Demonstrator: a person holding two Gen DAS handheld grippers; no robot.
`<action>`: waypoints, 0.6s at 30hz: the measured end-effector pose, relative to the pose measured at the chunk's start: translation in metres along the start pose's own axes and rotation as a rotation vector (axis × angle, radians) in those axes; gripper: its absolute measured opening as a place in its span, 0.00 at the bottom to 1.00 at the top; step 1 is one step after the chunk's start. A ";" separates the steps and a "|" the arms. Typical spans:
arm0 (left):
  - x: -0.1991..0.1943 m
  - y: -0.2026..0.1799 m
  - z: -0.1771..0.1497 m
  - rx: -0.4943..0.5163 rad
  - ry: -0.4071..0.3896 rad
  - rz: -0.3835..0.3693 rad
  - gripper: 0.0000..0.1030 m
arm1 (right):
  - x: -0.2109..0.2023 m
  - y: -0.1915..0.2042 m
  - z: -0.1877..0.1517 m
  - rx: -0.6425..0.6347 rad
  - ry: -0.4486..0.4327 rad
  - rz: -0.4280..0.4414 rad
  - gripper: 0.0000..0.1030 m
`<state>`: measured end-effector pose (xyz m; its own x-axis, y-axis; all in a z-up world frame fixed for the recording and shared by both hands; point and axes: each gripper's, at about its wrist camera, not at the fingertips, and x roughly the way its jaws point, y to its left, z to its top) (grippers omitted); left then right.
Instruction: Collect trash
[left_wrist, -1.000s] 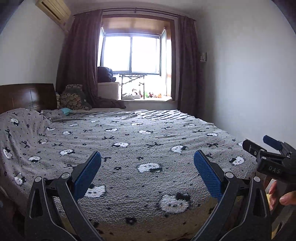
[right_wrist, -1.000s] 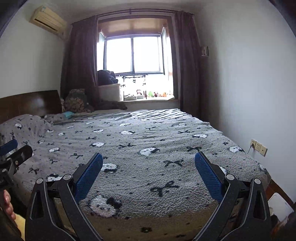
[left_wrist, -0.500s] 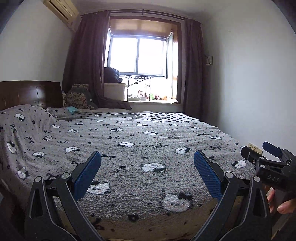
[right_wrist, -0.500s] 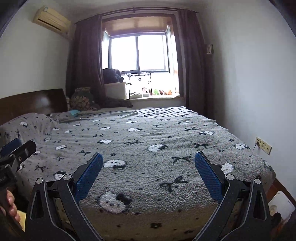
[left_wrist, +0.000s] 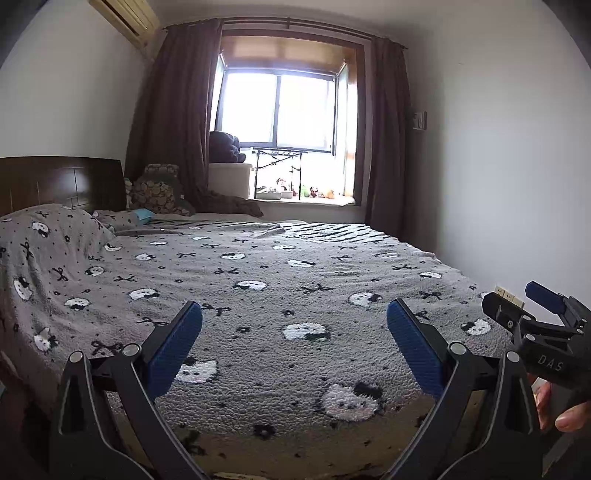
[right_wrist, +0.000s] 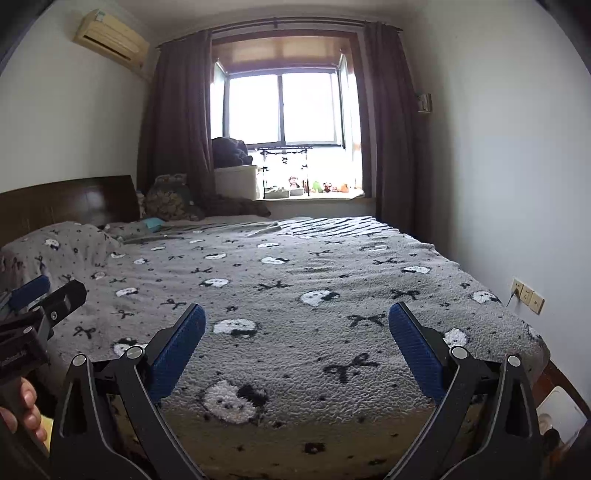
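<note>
Both claws hang at the foot of the bed (left_wrist: 295, 288), pointing up its length toward the window (left_wrist: 280, 110). The left claw (left_wrist: 294, 325) has its blue pads spread wide apart with nothing between them, and the right claw (right_wrist: 296, 326) is spread just as wide and just as empty. In the left view the right claw shows at the right edge; in the right view the left one shows at the left edge, so the two are held side by side, level with each other.

No trash can be made out for certain. The grey blanket (right_wrist: 295, 280) with its cat faces and bows lies bare across the middle of the bed. The likeliest candidate is a small teal thing (left_wrist: 142, 214) at the head of the bed, just in front of the dark headboard (left_wrist: 59, 181) and beside the patterned cushion (left_wrist: 157, 190); what it is cannot be told from here. A pale container (right_wrist: 561, 408) sits on the floor off the bed's right foot corner, low beside the right claw, possibly a bin.

The teal thing lies far ahead and to the left of both claws, so the left claw is likely the nearer. Its long axis is too small to read.
</note>
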<state>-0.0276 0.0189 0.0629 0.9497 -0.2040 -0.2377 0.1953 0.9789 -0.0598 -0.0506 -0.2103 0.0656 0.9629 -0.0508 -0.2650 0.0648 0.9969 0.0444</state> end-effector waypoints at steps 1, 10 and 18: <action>0.000 0.001 0.000 -0.002 0.000 -0.001 0.92 | 0.000 0.001 0.000 -0.002 0.001 0.001 0.97; 0.000 0.006 0.001 -0.019 0.003 -0.001 0.92 | 0.001 0.004 -0.001 -0.009 0.006 0.006 0.97; -0.001 0.006 0.001 -0.018 0.004 -0.005 0.92 | 0.003 0.003 0.000 -0.004 0.008 0.005 0.97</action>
<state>-0.0271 0.0245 0.0633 0.9477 -0.2087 -0.2413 0.1952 0.9776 -0.0786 -0.0475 -0.2072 0.0648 0.9611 -0.0450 -0.2726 0.0585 0.9974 0.0419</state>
